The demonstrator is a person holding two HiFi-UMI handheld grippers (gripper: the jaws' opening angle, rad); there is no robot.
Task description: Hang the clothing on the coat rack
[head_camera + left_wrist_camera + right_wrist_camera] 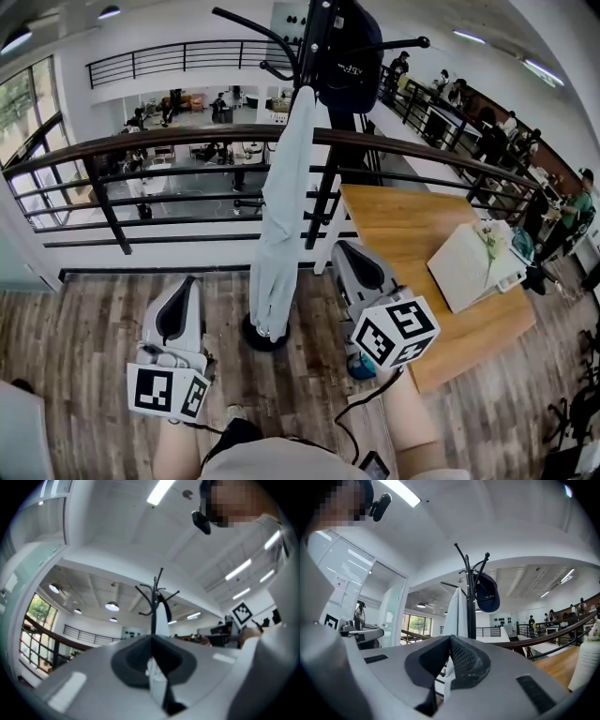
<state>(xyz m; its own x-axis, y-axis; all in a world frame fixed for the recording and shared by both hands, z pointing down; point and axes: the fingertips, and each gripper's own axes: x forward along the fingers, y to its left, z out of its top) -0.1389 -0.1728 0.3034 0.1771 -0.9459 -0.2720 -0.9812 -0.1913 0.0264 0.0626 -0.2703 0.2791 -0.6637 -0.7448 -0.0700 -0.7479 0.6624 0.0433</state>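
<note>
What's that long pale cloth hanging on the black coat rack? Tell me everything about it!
It is a pale, grey-white garment, soft fabric by its look. It hangs from an upper hook of the black coat rack. It drapes straight down in long folds right beside the pole and reaches almost to the round base on the wooden floor. A dark cap hangs on the rack just above and beside its top.

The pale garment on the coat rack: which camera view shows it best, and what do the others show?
The head view. There the pale garment hangs full length on the coat rack, from hook nearly to base. Both gripper views show mainly its upper part, small and distant, above their shut jaws.
</note>
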